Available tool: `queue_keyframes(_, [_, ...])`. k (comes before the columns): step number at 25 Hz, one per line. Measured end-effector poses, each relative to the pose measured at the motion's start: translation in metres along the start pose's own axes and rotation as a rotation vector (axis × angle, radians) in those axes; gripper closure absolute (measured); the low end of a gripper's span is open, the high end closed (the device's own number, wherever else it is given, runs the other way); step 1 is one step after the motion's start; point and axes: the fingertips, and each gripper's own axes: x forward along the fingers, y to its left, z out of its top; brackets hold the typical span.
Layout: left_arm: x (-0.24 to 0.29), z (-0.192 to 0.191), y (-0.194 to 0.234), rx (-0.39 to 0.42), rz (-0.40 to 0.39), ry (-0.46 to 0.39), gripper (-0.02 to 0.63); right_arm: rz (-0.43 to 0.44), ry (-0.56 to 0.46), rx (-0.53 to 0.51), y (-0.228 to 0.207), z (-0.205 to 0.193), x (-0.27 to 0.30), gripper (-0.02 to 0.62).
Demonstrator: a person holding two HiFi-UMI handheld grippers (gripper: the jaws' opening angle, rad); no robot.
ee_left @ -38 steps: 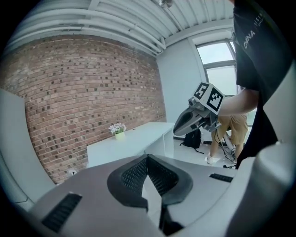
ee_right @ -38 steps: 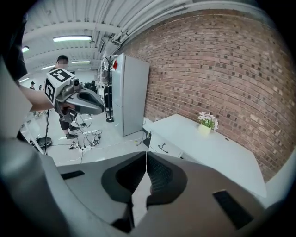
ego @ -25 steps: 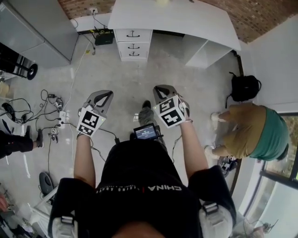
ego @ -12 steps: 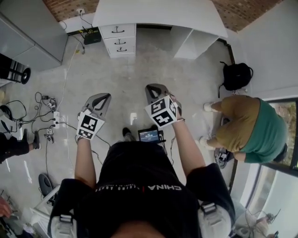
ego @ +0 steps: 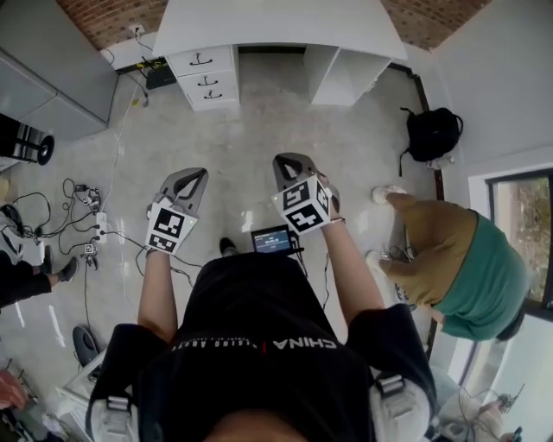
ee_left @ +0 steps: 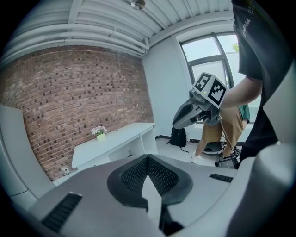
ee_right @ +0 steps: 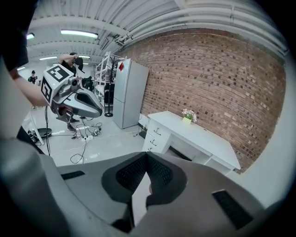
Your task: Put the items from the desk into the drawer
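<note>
The white desk (ego: 276, 26) stands far ahead against the brick wall, its stack of three drawers (ego: 206, 74) all closed. A small pot of flowers (ee_right: 187, 115) sits on the desk top and also shows as the flower pot (ee_left: 99, 132) in the left gripper view. My left gripper (ego: 193, 177) and right gripper (ego: 290, 164) are held side by side at waist height over the floor, well short of the desk. On both, the jaws meet at the tips with nothing between them.
A black backpack (ego: 429, 131) lies by the right wall. A person in a green top (ego: 462, 272) bends over at the right. Cables and a power strip (ego: 91, 233) lie on the floor at left. A grey fridge (ee_right: 129, 95) stands left of the desk.
The desk has slid up and to the left in the head view. The person in green has shifted toward the lower right. Both grippers keep the same pose.
</note>
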Motion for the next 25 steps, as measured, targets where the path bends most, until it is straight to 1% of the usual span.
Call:
queue_keyframes(3, [0.005, 0.008, -0.006, 0.015, -0.003, -0.002, 0.595, 0.008, -0.016, 0.016, -0.003, 0.001, -0.003, 0.58])
queue_keyframes(6, [0.011, 0.006, -0.012, 0.046, -0.011, 0.017, 0.595, 0.005, -0.027, 0.011, -0.007, 0.004, -0.003, 0.58])
queue_keyframes(14, [0.022, 0.005, -0.011, 0.049, -0.031, 0.031, 0.595, 0.022, -0.017, 0.001, -0.011, 0.005, 0.003, 0.58])
queue_keyframes(20, [0.026, 0.008, -0.004, 0.036, -0.013, 0.015, 0.595, 0.016, -0.012, 0.005, -0.018, 0.005, 0.006, 0.58])
queue_keyframes(25, [0.03, 0.01, 0.0, 0.04, -0.011, 0.011, 0.595, 0.02, -0.011, 0.002, -0.021, 0.009, 0.009, 0.58])
